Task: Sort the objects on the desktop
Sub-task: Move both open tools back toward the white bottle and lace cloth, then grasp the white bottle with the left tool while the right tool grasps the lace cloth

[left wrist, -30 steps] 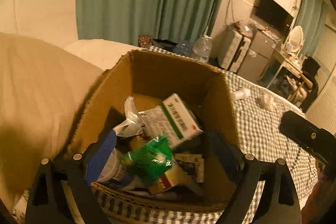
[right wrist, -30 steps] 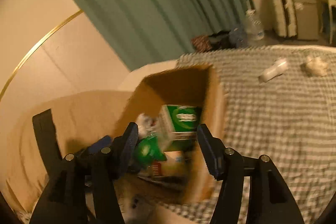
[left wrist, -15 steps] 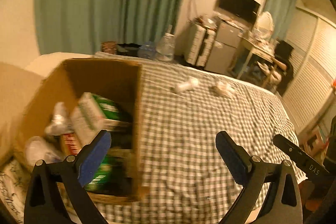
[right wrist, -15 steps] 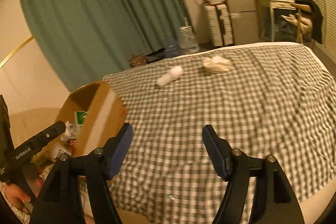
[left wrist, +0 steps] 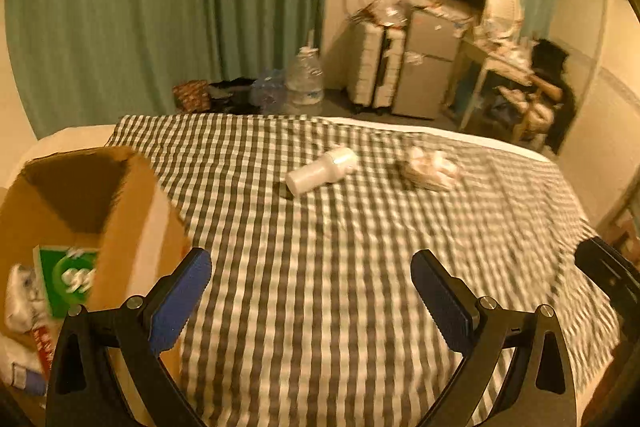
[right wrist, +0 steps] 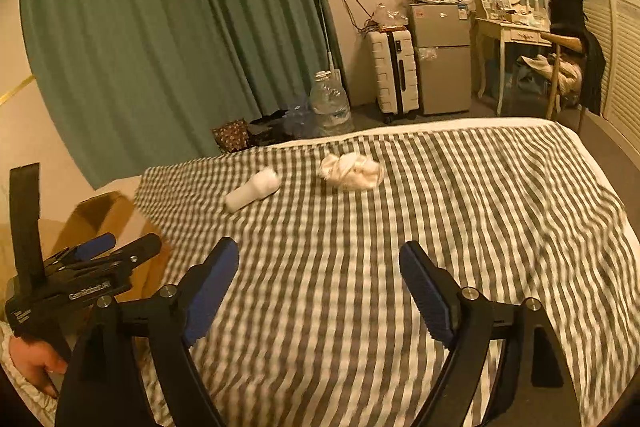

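Both grippers were over the checked cloth point(left wrist: 320, 287), both empty.

Left gripper point(left wrist: 310, 283): jaws spread wide, nothing between the blue pads, only cloth behind them. It had opened a bit further over the last second and then held wide.

Right gripper point(right wrist: 318, 277): jaws apart, had just been opening, nothing between them. From the right wrist view the left gripper showed at the lower left, in a hand point(right wrist: 32, 359), in front of the box.

Cardboard box point(left wrist: 120, 227) sat at the left edge of the cloth, open top. Inside: a green-and-white carton point(left wrist: 66, 275) leaning against the near wall, plus white packaging point(left wrist: 20, 299) and something with red print below it, too blurred to read.

Still out on the cloth, well ahead of both grippers:
- white bottle point(left wrist: 322, 171) lying on its side, cap end toward the far right
- crumpled pale wad point(left wrist: 430, 169) just to the right of the bottle, not touching it; cloth or paper, couldn't tell

The bottle and wad were well apart from the box, toward the far edge of the cloth. Neither gripper touched anything.

Left wrist view was motion-blurred at the edges.
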Tool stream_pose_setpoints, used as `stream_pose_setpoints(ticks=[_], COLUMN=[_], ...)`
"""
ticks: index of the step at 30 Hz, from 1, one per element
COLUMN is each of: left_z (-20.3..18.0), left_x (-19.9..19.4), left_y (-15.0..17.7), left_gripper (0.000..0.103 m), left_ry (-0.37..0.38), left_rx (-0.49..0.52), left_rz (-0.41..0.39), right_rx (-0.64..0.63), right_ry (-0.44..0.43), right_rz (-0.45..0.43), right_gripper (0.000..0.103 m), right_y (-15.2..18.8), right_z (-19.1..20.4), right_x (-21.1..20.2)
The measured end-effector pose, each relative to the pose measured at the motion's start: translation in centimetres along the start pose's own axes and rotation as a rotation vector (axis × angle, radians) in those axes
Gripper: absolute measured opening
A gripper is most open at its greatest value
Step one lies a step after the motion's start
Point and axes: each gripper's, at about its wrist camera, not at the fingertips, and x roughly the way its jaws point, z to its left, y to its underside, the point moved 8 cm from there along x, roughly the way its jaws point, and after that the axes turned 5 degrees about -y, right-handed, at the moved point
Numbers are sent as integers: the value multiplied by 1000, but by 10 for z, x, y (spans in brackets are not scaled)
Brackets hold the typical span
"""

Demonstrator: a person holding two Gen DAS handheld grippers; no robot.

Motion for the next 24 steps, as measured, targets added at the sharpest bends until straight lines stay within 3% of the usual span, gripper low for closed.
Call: stream_pose_setpoints(ticks=[4,9,12,17,18,19,21,22,24], left_z=[-15,-26,-29,-33,-34,-38,-46,-49,-55], left_x=[70,143,182,223,225,223,216,213,204], left_y=[-22,-39,-42,-39,-38,-37,-34,-33,-29], left_gripper=[102,102,102,100,90,80,40,37,34], left_ry=[-38,-70,-42,-39,-37,-2,49,54,64], left_rx=[-67,-91,-18,156,201,224,267,290,314], left_rz=[40,76,70,92,75,67,58,60,60], right_rx=[-37,-53,-126,-160,-161,-172,-204,-190,-152], right_ry=[10,-7,59,72,82,105,151,138,135], right_rz=[7,84,133,252,288,322,344,337,328], right_gripper=[83,83,82,75,62,38,18,10,9], right_y=[-22,-47,-54,-45,-39,-33,-27,-27,-22], right_z=[-17,-32,-39,-45,-48,-52,-58,-59,-64], right_x=[57,136,178,234,243,248,246,241,221])
